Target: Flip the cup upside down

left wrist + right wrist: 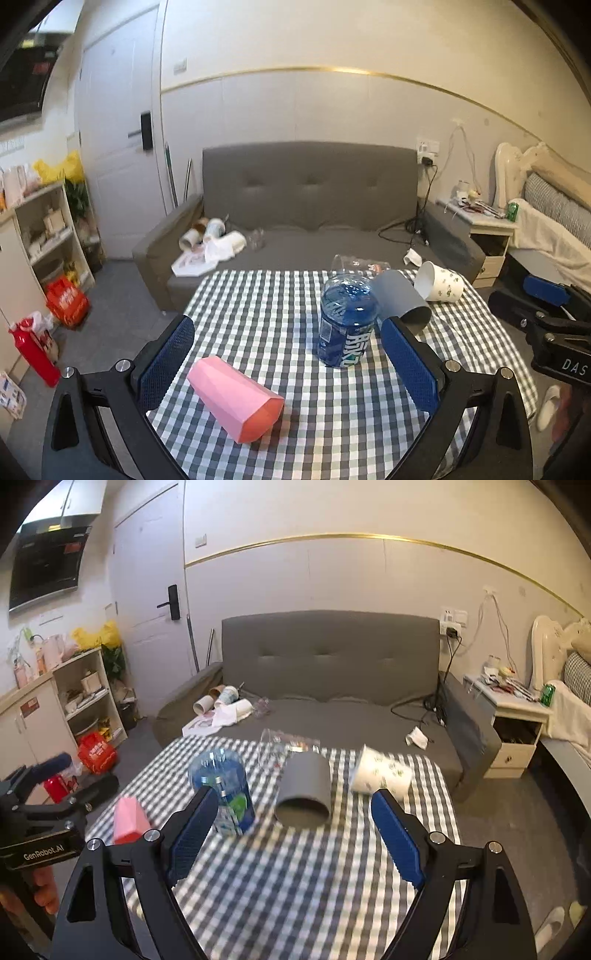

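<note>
Left wrist view: the left gripper (287,360) hovers over the near part of the checkered tablecloth (258,317) with its 2 blue-padded fingers (168,360) spread wide and nothing between them. A pink cup (236,400) lies on its side just ahead of the left finger, its faceted mouth turned toward the camera and to the right. Beyond it a blue bottle (347,323) stands upright — it sits close to the gripper's right finger. Behind the bottle a grey cup (400,299) lies on its side with its open mouth facing down-right, a white patterned cup (439,286) lies tipped over near the far right edge, and a clear glass (360,264) lies on its side at the far edge.

In the right wrist view, the right gripper (293,830) is also spread wide and empty — the grey cup (304,784) lies between and beyond its fingertips, mouth toward the camera. The white patterned cup (382,771) lies just past the right finger, the blue bottle (225,786) stands behind the left finger, and the pink cup (129,819) shows at the left, near the left gripper (48,775). A grey sofa (332,672) stands behind the table.
</note>
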